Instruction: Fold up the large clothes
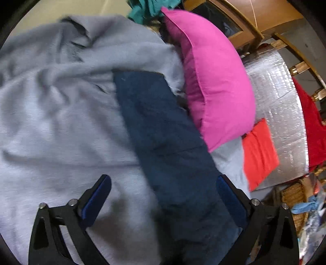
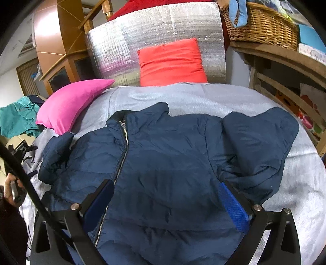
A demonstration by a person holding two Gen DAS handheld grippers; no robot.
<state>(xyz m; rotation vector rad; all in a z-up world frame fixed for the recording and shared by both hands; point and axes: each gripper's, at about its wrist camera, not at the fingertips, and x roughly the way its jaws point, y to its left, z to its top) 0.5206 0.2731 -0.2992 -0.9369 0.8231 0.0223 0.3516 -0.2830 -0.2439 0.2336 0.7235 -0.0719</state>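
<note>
We see a grey blanket [image 2: 203, 95] spread over the bed, wrinkled in the left wrist view. A pink pillow [image 2: 69, 104] lies on the blanket at its left edge, and a red pillow [image 2: 173, 63] stands at the far end, leaning against a silver foil mat [image 2: 126, 40]. More red cloth [image 1: 313, 126] shows behind the mat. Past the pink pillow a teal garment [image 2: 14, 120] lies in a heap. A wicker basket [image 2: 262, 26] sits on a wooden shelf [image 2: 285, 59] to the right, with blue cloth [image 2: 238, 12] hanging over its rim. A wooden cabinet [image 2: 61, 40] stands far left.
</note>
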